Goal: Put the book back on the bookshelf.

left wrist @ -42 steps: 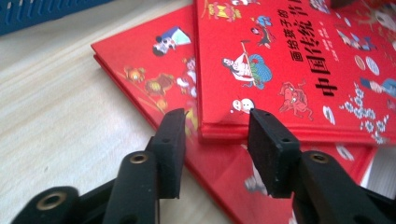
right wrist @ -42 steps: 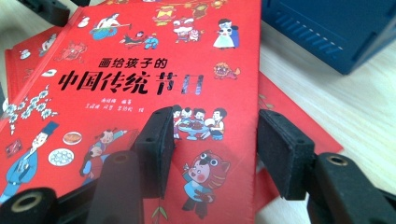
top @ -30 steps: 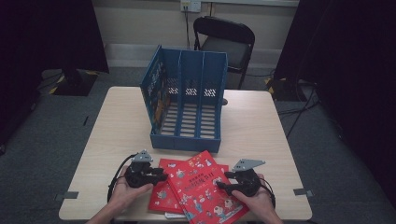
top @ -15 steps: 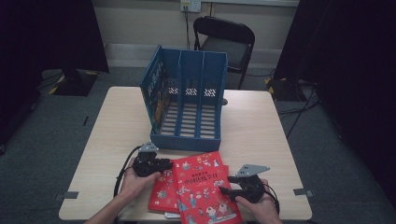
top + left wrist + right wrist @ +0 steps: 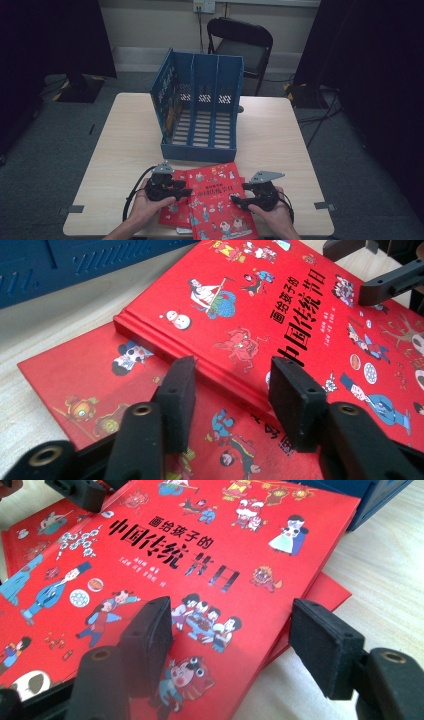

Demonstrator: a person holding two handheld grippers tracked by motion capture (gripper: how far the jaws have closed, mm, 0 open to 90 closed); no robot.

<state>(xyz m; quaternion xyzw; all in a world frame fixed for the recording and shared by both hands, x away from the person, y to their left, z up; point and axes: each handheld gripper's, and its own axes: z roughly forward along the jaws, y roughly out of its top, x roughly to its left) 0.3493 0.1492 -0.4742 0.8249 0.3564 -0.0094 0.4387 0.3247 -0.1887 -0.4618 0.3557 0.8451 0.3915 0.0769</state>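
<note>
A red picture book [image 5: 217, 192] lies on top of other red books [image 5: 172, 215] near the table's front edge. My left gripper [image 5: 186, 191] is at its left side. In the left gripper view the jaws [image 5: 232, 397] straddle the top book's spine [image 5: 200, 365] without pressing on it; they have just been opening. My right gripper [image 5: 239, 201] is at the book's right side. Its jaws [image 5: 235, 640] stand wide, one over the cover [image 5: 200, 555] and one past the book's edge, and they too have just been opening.
A blue three-slot file rack [image 5: 200, 125] lies on its back on the wooden table [image 5: 125, 145], just beyond the books. A black folding chair [image 5: 240, 45] stands behind the table. Bare tabletop lies on both sides of the rack.
The top book has turned from a diagonal lie to squarer with the rack. The left gripper has shifted right along its edge. Both pairs of jaws stand wider.
</note>
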